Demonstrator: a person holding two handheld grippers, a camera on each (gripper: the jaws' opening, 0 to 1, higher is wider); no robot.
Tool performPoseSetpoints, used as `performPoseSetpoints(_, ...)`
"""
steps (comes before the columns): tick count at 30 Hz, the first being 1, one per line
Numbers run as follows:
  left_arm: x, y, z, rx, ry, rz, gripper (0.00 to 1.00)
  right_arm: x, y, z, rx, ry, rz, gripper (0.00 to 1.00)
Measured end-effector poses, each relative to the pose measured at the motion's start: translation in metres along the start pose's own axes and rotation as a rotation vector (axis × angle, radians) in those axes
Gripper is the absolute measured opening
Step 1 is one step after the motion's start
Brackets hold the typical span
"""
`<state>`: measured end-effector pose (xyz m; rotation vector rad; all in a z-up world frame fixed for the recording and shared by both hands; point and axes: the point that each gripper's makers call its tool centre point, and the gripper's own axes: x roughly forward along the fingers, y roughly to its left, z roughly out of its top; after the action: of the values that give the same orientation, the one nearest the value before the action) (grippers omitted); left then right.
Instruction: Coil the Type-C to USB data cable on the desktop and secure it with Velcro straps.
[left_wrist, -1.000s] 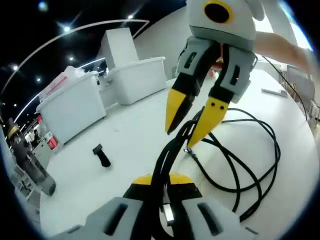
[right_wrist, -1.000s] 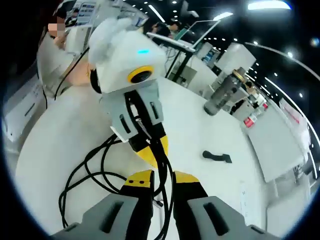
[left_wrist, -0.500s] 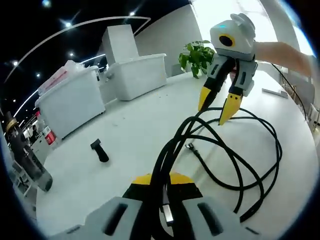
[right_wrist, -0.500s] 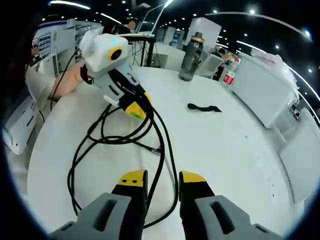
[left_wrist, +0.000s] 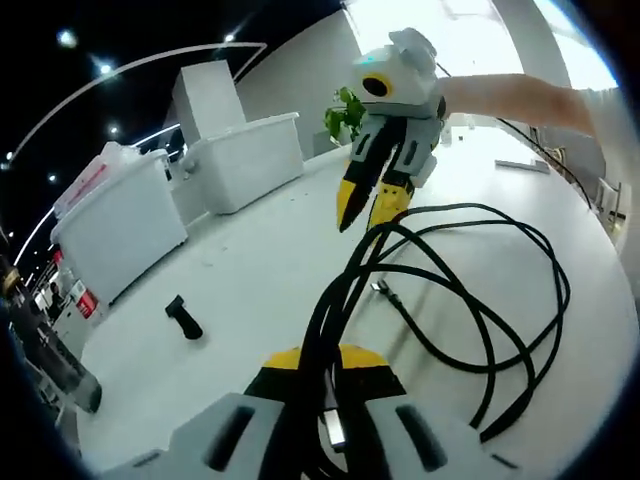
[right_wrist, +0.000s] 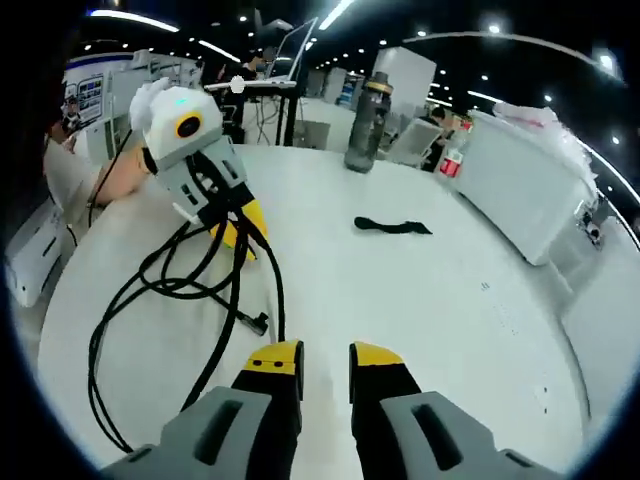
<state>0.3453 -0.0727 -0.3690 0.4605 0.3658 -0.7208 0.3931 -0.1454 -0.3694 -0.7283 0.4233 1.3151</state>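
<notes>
On the far left of the left gripper view we see the Velcro strap (left_wrist: 182, 318), a small black piece lying flat on the white bench (left_wrist: 250, 290), well apart from the cable. Behind it stand white bins (left_wrist: 120, 225). In the middle, our left gripper (left_wrist: 327, 365) is closed on a bundle of strands of the black data cable (left_wrist: 460, 300), which rise between its jaws and open into loose loops on the bench to the right. One metal connector (left_wrist: 379, 290) lies free on the bench inside the loops. Above, the right gripper (left_wrist: 365, 212) hangs over the loops with its yellow tips a little apart and nothing between them that we can see. In the right gripper view, the same loops (right_wrist: 150, 285) hang from the left gripper (right_wrist: 232, 232) on the left, and the strap (right_wrist: 392, 227) lies further right, past a dark bottle (right_wrist: 364, 125); the right gripper's own jaws (right_wrist: 313, 357) stand narrowly apart and empty. We judge the coil is not tidy yet: the loops are of unequal size, so they may spring open or tangle if the left gripper loosens. The free connector may also catch in a loop. Reaching for the far strap may drag the coil out of shape.
</notes>
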Motion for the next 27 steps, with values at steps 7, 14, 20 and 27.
performPoseSetpoints(7, 0.005, 0.0, -0.007, -0.021, 0.023, -0.011, 0.1, -0.008, -0.01, 0.009, -0.068, -0.027, -0.038, 0.17)
performPoseSetpoints(14, 0.005, 0.004, -0.006, -0.033, 0.041, -0.003, 0.1, -0.038, 0.007, 0.058, -0.255, -0.08, -0.13, 0.08)
performPoseSetpoints(20, 0.004, 0.004, -0.006, -0.055, 0.043, 0.001, 0.09, -0.039, 0.087, 0.045, -0.409, 0.002, 0.145, 0.08)
performPoseSetpoints(27, 0.004, 0.003, -0.011, -0.087, 0.036, 0.0, 0.09, -0.002, 0.072, 0.019, -0.449, 0.097, 0.146, 0.08)
